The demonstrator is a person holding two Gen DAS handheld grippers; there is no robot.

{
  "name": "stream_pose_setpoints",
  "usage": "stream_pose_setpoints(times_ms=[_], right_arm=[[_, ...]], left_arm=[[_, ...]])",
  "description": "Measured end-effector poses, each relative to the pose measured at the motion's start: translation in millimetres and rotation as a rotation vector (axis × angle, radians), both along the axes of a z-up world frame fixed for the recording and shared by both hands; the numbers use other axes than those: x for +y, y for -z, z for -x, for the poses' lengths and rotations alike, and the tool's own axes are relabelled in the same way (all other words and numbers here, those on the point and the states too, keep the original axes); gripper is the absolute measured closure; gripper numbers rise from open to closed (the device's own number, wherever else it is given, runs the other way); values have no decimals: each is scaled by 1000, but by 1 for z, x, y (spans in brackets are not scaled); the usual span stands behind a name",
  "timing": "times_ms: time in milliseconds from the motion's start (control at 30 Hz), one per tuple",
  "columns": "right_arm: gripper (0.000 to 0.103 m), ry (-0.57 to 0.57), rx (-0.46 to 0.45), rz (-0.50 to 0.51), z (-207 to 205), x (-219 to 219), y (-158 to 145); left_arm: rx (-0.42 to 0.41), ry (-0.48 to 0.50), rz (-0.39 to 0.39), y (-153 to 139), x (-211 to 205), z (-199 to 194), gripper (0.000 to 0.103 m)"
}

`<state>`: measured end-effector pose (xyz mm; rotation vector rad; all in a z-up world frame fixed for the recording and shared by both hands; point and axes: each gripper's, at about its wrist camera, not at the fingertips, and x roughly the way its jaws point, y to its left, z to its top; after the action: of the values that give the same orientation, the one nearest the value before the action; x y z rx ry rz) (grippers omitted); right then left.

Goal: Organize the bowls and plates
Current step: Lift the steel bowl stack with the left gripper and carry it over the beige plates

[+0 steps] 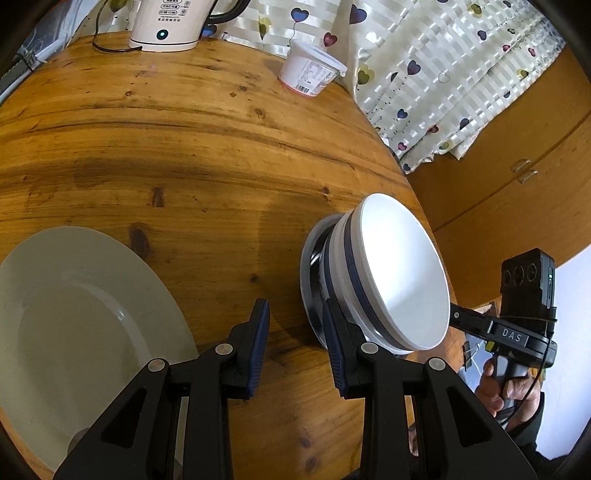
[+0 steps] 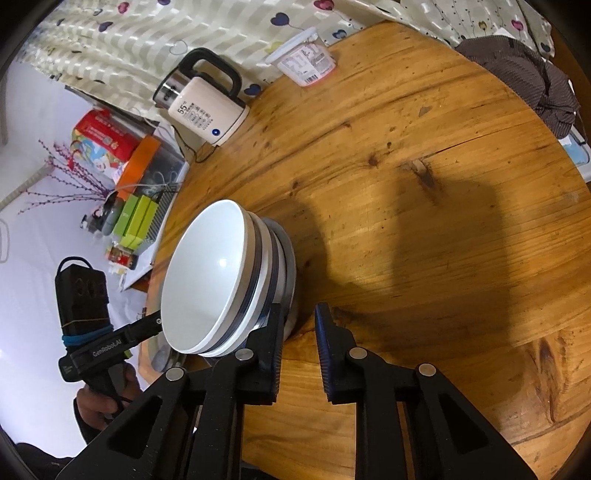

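Note:
A stack of nested white bowls with dark blue bands [image 1: 399, 269] [image 2: 207, 273] sits on a small steel dish [image 1: 308, 273] [image 2: 290, 266] near the round wooden table's edge. A large white plate [image 1: 74, 314] lies to its left at the near edge. My left gripper [image 1: 295, 332] is open over bare wood between plate and bowls, its right finger close against the stack's side. My right gripper [image 2: 299, 332] stands on the opposite side, its jaws narrowly apart with only table between them and its left finger against the stack's lower wall.
A cream electric kettle [image 1: 166, 22] [image 2: 207, 110] with its cord and a lidded white tub [image 1: 314, 70] [image 2: 306, 62] stand at the far edge by a heart-print curtain. A dark cloth [image 2: 524, 74] lies at the far right. A hand [image 1: 495, 387] grips the other handle.

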<state>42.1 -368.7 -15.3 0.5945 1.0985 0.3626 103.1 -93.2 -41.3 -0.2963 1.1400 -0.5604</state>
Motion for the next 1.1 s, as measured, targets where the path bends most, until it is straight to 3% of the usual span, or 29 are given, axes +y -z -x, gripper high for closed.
stream_pose_setpoints(times_ms=[367,600,1100], right_arm=[[96,-19,-11,-36,-5,3,-1],[96,-20,-19,-55,-4,2,-1],[96,-16,-24,-46,-3,2,-3]], left_arm=[[2,11,31,4,3,-4,74],[-4,48,80,3,1,-2,94],[4,40,110,6,2,-6,95]])
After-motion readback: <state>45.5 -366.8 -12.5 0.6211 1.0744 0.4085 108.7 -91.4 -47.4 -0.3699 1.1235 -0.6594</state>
